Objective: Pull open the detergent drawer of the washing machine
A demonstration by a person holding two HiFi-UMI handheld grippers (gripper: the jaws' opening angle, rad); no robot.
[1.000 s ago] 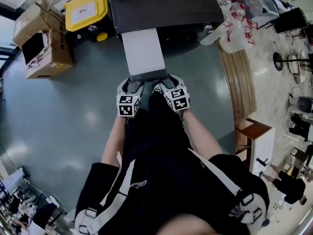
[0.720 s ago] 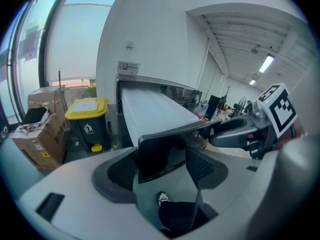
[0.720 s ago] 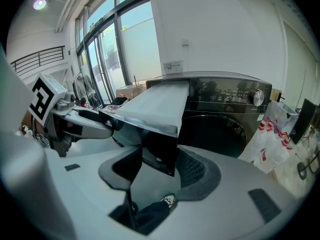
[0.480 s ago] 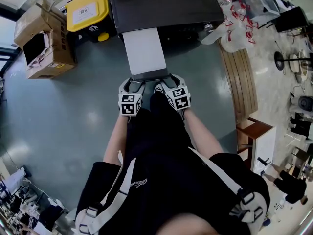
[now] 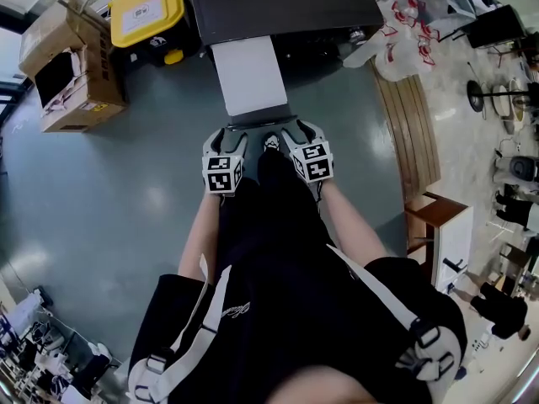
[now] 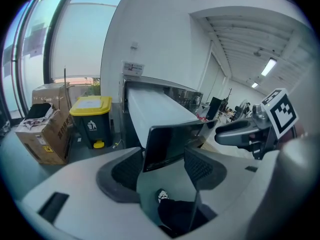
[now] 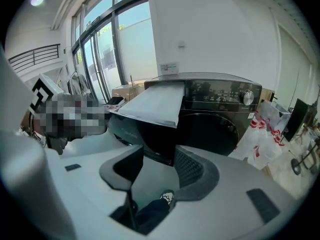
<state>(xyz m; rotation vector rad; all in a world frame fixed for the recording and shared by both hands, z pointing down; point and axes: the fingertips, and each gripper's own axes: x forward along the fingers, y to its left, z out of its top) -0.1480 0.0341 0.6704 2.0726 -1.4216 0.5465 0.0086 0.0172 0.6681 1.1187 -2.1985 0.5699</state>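
Detergent drawer (image 5: pixel 248 78) is already sticking far out of the washing machine (image 5: pixel 286 7), so the pull is looking nearly done. Left gripper (image 6: pixel 164 168) and right gripper (image 7: pixel 157 166) are straddling its front corners, wide jaws closing, not gripping.

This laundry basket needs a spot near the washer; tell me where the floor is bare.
Bare grey floor lies left of the pulled-out drawer, bordered by the cardboard boxes and the yellow-lidded bin. A narrower strip runs between the drawer and the curved wooden boards. Crowded: plastic bags beside the washer, clutter beyond the boards.

Bright window daylight (fisheye-warped edges)
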